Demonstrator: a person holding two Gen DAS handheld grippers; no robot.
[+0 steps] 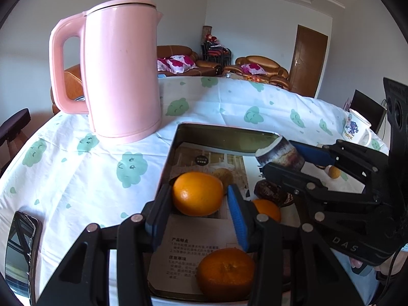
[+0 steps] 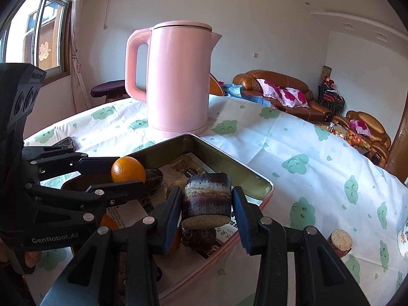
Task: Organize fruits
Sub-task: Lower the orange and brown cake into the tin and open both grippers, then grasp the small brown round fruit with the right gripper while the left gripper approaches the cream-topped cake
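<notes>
while both hover over the tray point(image 2: 229, 163) near the pink kettle point(image 2: 178, 76), the left gripper point(image 1: 197, 204) grips an orange point(image 1: 197, 193) and the right gripper point(image 2: 206, 206) clamps a sugarcane piece point(image 2: 206, 199).

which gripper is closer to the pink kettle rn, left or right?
Left, as far as these views tell. The left gripper, holding an orange, sits over the tray's side near the pink kettle. The right gripper, holding a sugarcane piece, is toward the opposite side.

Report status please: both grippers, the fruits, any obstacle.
Left gripper shut on orange. Right gripper shut on sugarcane piece. Both over tin tray. Kettle behind, clear.
</notes>
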